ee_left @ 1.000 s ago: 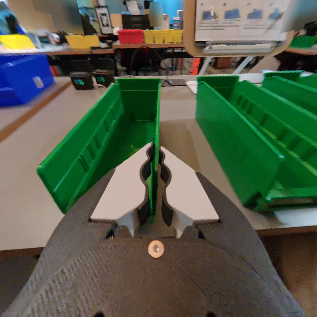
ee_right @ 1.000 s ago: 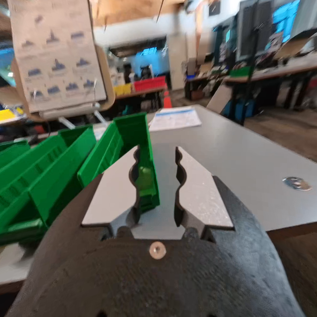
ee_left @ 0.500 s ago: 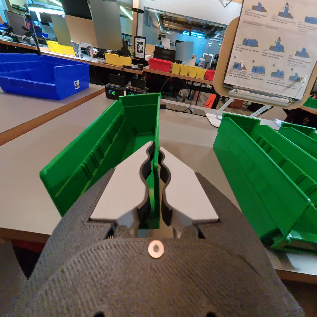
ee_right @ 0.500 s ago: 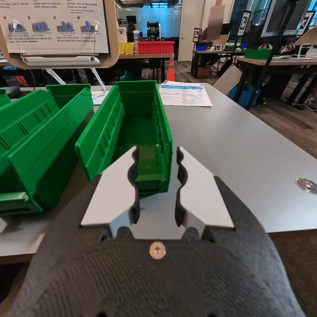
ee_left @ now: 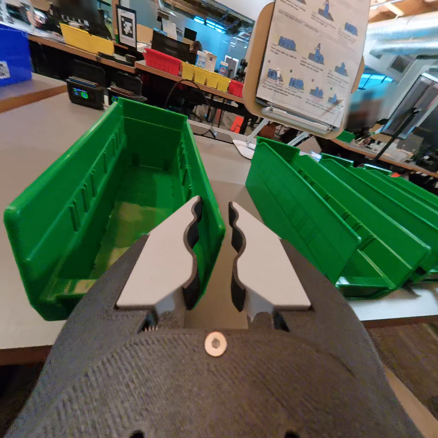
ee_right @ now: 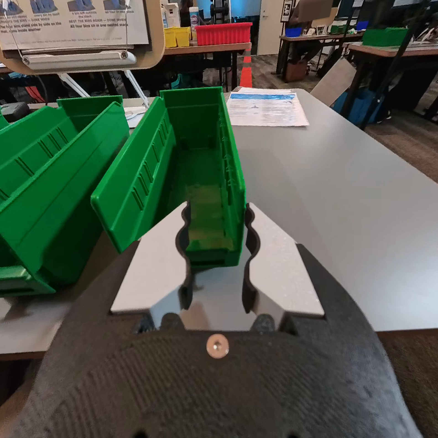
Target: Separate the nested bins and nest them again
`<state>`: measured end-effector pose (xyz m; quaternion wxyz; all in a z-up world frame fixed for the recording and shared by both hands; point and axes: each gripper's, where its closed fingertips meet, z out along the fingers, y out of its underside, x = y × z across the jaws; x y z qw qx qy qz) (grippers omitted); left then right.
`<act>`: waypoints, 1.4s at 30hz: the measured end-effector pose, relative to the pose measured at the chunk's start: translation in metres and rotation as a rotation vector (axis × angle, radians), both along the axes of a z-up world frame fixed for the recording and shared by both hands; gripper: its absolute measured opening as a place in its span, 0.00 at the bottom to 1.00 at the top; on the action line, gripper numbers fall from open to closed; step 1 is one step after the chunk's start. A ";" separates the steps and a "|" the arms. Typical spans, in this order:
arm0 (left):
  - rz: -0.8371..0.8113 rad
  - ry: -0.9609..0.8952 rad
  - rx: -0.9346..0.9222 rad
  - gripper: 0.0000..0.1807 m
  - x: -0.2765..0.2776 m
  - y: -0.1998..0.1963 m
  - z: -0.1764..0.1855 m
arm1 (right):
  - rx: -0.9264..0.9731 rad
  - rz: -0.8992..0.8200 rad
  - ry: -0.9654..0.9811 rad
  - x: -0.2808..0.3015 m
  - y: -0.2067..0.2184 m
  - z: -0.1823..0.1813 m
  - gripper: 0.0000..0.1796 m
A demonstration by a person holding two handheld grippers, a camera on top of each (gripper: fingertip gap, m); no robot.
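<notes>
A long green bin (ee_left: pixel 99 201) rests on the grey table (ee_left: pixel 30 147) near its front edge. My left gripper (ee_left: pixel 214 200) is open and straddles the near end of the bin's right wall, left finger inside, right finger outside. More green bins (ee_left: pixel 320 213) lie side by side to the right. In the right wrist view, my right gripper (ee_right: pixel 217 203) is open and empty, over the near end of the rightmost green bin (ee_right: pixel 189 154), whose right wall lies between the fingers. Another green bin (ee_right: pixel 52 175) lies left of it.
A clipboard stand holding an instruction sheet (ee_left: pixel 308 59) stands behind the bins. A printed paper (ee_right: pixel 265 109) lies at the table's far right. Two black devices (ee_left: pixel 85 92) sit at the back left. A blue bin (ee_left: pixel 11 54) is on the neighbouring table.
My left gripper was shut on the bin's right wall and has opened; the bin now rests on the table. My right gripper, still open, has moved closer over the rightmost bin.
</notes>
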<state>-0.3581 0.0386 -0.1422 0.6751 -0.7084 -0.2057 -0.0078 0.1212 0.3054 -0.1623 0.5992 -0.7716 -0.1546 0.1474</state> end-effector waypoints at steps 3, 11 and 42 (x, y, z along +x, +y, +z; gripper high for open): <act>-0.032 0.009 -0.010 0.16 0.007 -0.001 -0.001 | 0.002 -0.009 -0.013 -0.002 0.004 -0.001 0.25; -0.048 0.077 -0.028 0.16 0.017 -0.009 0.000 | -0.037 -0.031 -0.008 0.002 0.016 -0.009 0.08; -0.667 -0.195 0.146 0.48 0.279 -0.004 0.054 | 0.515 0.268 0.091 -0.159 -0.223 0.122 0.00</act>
